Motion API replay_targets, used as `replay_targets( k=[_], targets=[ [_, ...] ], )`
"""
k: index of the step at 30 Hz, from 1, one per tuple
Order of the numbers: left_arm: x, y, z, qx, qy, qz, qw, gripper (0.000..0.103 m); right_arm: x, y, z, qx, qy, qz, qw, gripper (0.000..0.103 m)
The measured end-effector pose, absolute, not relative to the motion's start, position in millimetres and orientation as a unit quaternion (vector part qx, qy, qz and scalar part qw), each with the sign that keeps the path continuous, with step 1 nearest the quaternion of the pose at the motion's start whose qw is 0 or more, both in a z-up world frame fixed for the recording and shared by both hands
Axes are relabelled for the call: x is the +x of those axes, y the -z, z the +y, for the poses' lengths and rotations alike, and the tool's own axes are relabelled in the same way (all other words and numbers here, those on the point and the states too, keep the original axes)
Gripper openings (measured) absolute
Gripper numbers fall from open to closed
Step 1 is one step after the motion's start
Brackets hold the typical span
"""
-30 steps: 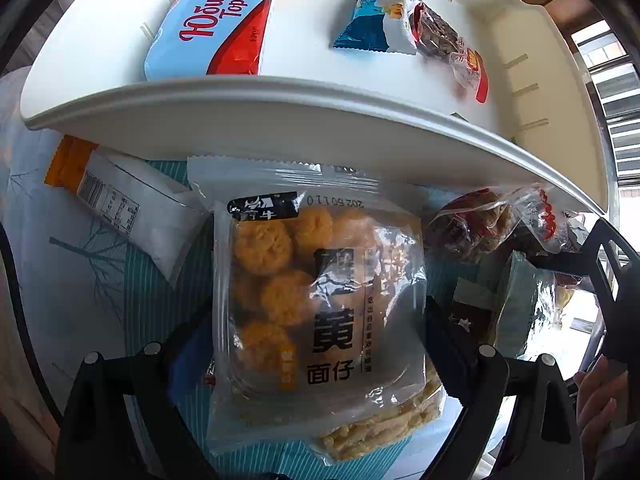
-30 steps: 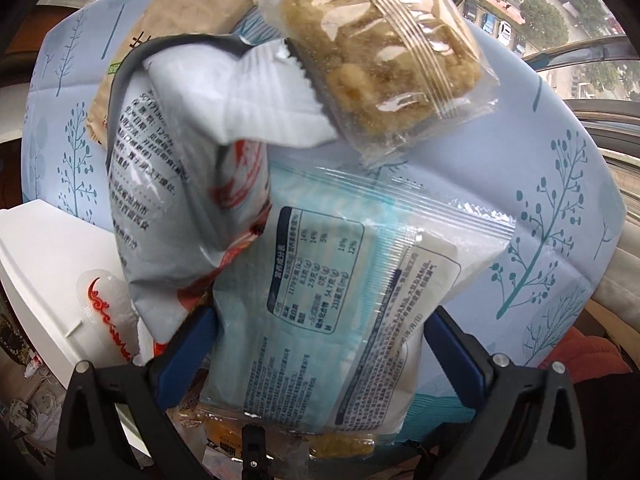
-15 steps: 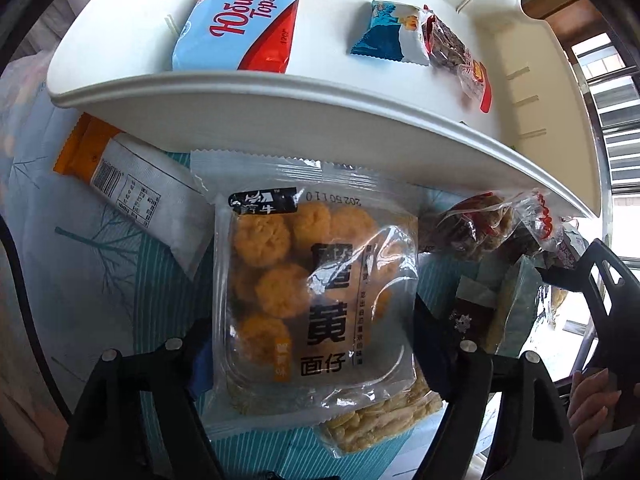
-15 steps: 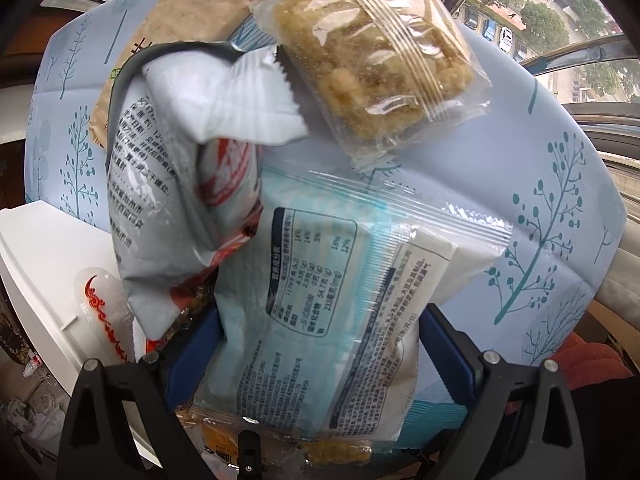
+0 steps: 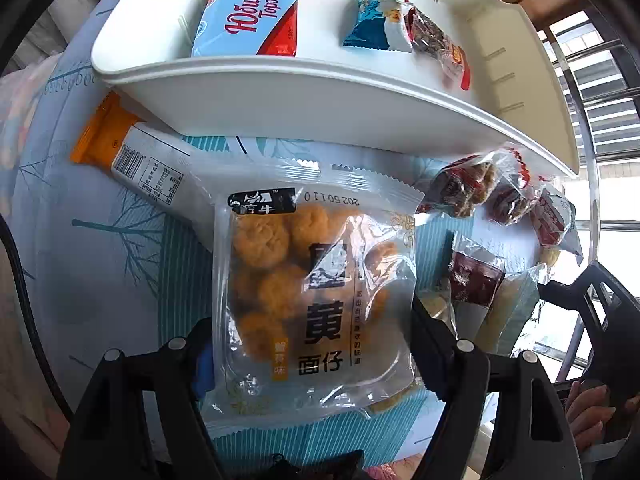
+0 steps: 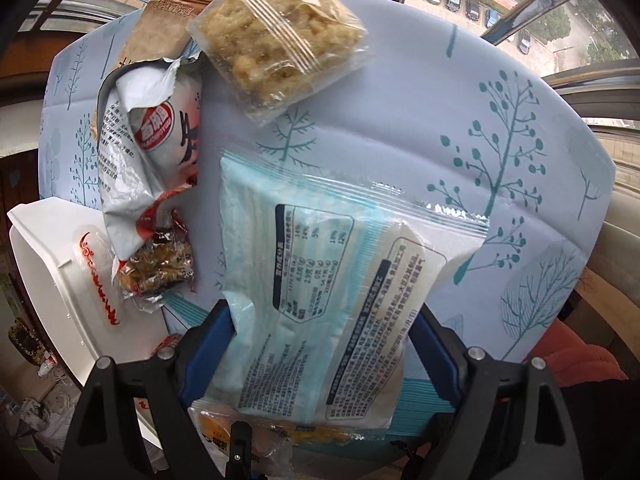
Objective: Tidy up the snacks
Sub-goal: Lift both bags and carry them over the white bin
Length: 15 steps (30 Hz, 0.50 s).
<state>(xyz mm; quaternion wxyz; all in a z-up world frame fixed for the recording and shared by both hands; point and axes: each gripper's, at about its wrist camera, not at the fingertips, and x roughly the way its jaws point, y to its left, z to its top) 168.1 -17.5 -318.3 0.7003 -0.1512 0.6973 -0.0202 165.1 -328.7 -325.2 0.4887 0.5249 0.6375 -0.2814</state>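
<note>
Looking down the left gripper (image 5: pixel 310 354), its jaws are closing with the clear pack of orange puffs (image 5: pixel 316 296) between them, both pads right up against the pack's side edges. Far of the pack, the white tray (image 5: pixel 328 96) runs across with its rim just past the pack's top seal. A blue-and-red biscuit pack (image 5: pixel 252 8) and a small blue packet (image 5: pixel 376 24) sit inside. An orange-ended wrapper (image 5: pixel 136 156) sits tucked under the tray rim on the left, and small dark snack bags (image 5: pixel 480 192) crowd the right.

Over on the right gripper (image 6: pixel 320 350), jaws are also closing, squeezing the pale blue packet (image 6: pixel 332 292) between the blue pads. Open tablecloth (image 6: pixel 500 152) stretches to the right and far side, plenty of room there. On the left it's tight: a crumpled white-and-red bag (image 6: pixel 148 152), a dark snack bag (image 6: pixel 160 264) and the tray's corner. A clear pack of crispy squares (image 6: pixel 276 36) sits at the far edge.
</note>
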Motion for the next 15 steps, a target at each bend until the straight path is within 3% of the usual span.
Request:
replay_targets(
  k=[15],
  targets=[
    [163.9,223.4,-10.4,-0.111,0.12,0.66,0.734,0.077,127.5,247.2,-318.5,0.537,0.238,0.595,0.549,0.078]
  ],
)
